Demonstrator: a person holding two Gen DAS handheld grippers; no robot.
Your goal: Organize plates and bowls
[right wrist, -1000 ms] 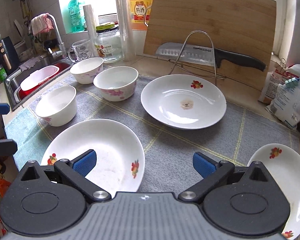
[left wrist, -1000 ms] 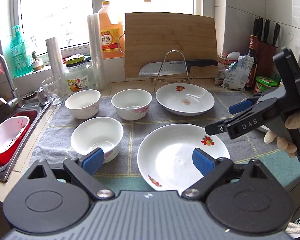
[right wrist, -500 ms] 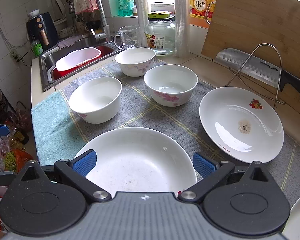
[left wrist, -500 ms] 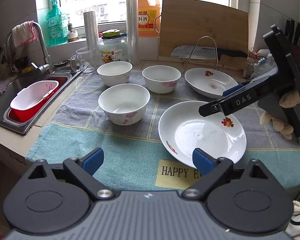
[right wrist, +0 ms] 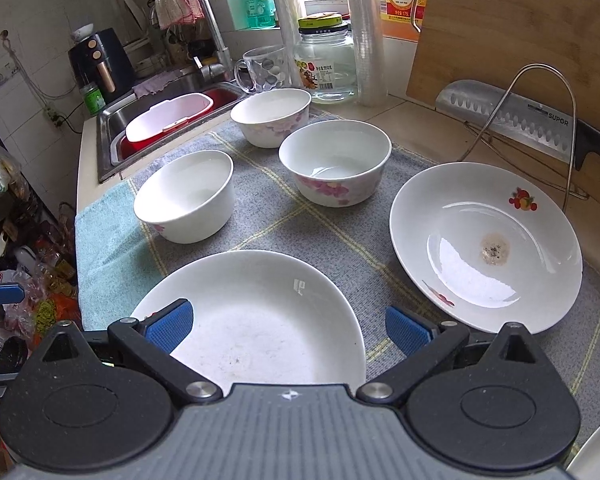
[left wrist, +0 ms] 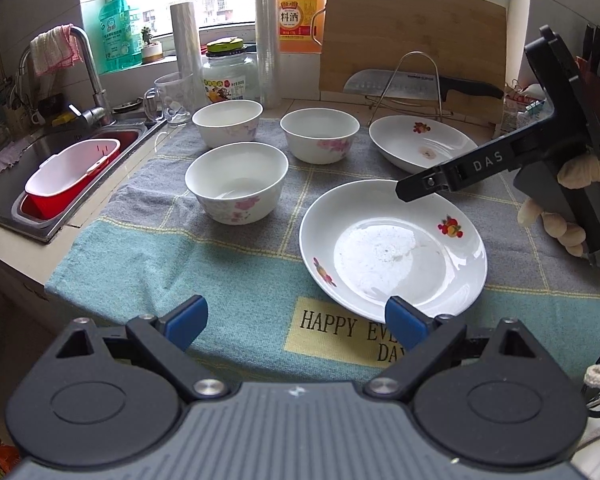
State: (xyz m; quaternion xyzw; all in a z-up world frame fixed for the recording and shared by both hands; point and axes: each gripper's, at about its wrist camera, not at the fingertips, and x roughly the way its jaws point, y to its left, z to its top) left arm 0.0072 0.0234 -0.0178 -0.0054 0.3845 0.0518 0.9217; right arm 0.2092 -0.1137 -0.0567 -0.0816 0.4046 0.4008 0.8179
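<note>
Three white flowered bowls (left wrist: 236,180) (left wrist: 320,140) (left wrist: 228,122) stand on a grey-and-teal towel mat (left wrist: 220,264). To their right lie a near white plate (left wrist: 392,248) and a far plate (left wrist: 420,144) with a brown stain. My left gripper (left wrist: 296,324) hangs open over the mat's front edge, nothing between its blue pads. My right gripper (right wrist: 288,330) is open above the near plate (right wrist: 260,312), not touching it. From the left wrist, one of its black fingers (left wrist: 440,178) reaches over that plate's far rim. A third plate's rim (right wrist: 596,452) shows at the bottom right.
A sink (left wrist: 40,216) with a red-and-white basin (left wrist: 72,176) and a tap lies left of the mat. Behind the bowls stand a glass mug (left wrist: 172,100), a jar (left wrist: 228,72), film rolls and a cooking-wine jug. A cutting board (left wrist: 412,28) leans behind a wire rack holding a cleaver (left wrist: 420,80).
Both grippers have drawn back and swung left. The left one now sits at the mat's front edge; the right one has come over the near plate. Both jaws stayed wide.
</note>
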